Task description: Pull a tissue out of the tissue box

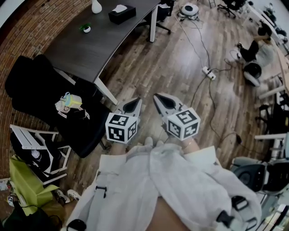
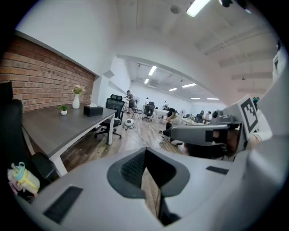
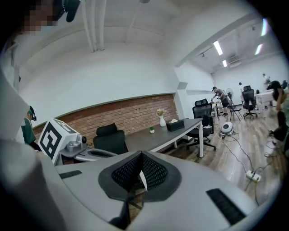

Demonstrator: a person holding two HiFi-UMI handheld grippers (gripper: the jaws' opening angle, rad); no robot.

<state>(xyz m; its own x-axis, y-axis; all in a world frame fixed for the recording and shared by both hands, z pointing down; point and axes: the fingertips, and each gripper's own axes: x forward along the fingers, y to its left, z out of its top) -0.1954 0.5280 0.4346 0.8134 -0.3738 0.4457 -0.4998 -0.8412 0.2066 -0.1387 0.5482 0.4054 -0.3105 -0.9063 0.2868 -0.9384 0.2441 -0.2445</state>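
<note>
Holding left tool (image 1: 133,104) and right tool (image 1: 160,100) clenched on nothing, side by side above floor (image 1: 180,67), well apart from bench (image 1: 104,40). Noting box (image 1: 122,13) at bench's far end, near vase (image 1: 96,6).

Desk (image 1: 90,47): one
Tissue box (image 1: 122,13): one
White vase (image 1: 96,6): one
Small potted plant (image 1: 86,28): one
Power strip (image 1: 208,72) on the floor (image 1: 171,58): one
Claws: two, the left claw (image 1: 133,104) and the right claw (image 1: 161,101)
</note>
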